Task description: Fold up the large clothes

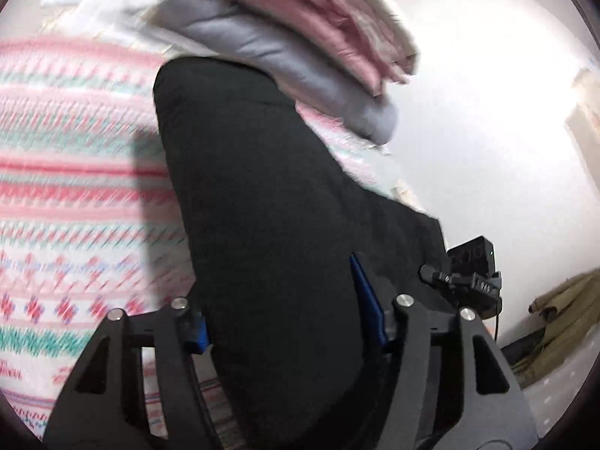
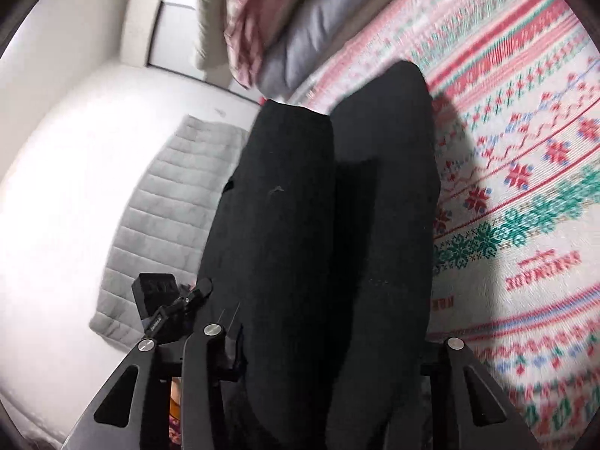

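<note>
A black garment (image 1: pixel 270 202) lies lengthwise on a pink, white and green patterned blanket (image 1: pixel 71 172), its near end running back between the fingers of both grippers. In the left wrist view the left gripper (image 1: pixel 292 318) has the cloth bunched between its blue-padded fingers (image 1: pixel 365 292), which look clamped on the fabric. In the right wrist view the right gripper (image 2: pixel 330 341) straddles the same garment, here seen as two long black lobes side by side; the cloth hides the fingertips, so I cannot tell whether that grip is closed on it or merely around it.

No boxes or baskets show. What is stored sits as a stack at the far end of the blanket: a grey folded piece (image 2: pixel 311 30) at the bottom, a pink striped piece (image 2: pixel 255 11) on it, and a cream piece (image 2: pixel 206 18) against that. The garment's far end reaches just beside this stack. A grey quilted mat (image 2: pixel 161 225) lies on the white floor (image 2: pixel 56 206), and an olive cloth (image 1: pixel 562 307) is heaped at the left view's edge.
</note>
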`<action>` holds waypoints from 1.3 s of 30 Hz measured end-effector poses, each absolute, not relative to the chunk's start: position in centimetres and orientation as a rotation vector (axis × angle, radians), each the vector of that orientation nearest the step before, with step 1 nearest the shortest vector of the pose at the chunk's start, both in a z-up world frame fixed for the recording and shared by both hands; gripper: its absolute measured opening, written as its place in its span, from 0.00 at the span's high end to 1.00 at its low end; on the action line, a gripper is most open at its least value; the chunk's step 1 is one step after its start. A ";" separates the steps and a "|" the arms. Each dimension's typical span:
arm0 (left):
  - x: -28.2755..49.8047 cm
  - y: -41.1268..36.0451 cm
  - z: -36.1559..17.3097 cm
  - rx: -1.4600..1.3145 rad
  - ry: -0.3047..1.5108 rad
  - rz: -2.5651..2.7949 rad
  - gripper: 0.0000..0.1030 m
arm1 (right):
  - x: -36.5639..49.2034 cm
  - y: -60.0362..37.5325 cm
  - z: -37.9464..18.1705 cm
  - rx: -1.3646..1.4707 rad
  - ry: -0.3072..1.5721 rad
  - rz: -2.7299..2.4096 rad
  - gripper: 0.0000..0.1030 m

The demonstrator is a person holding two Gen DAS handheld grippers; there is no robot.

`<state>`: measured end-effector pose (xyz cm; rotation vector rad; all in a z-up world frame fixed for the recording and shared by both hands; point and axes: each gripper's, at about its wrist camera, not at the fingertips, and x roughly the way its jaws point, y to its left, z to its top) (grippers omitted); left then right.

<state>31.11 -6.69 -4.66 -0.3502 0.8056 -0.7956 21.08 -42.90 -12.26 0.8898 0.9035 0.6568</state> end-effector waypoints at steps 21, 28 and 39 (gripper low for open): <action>38.3 -21.3 -6.3 -0.178 0.950 -0.811 0.26 | 14.8 -60.7 -10.9 0.859 0.860 -0.038 0.33; 31.7 -21.2 -4.0 -0.012 0.846 -0.791 0.25 | 10.0 -57.1 -7.1 0.806 0.773 -0.042 0.33; 22.7 -20.0 -3.9 0.171 0.873 -0.509 0.05 | 5.1 -43.5 -3.2 0.512 0.697 -0.206 0.19</action>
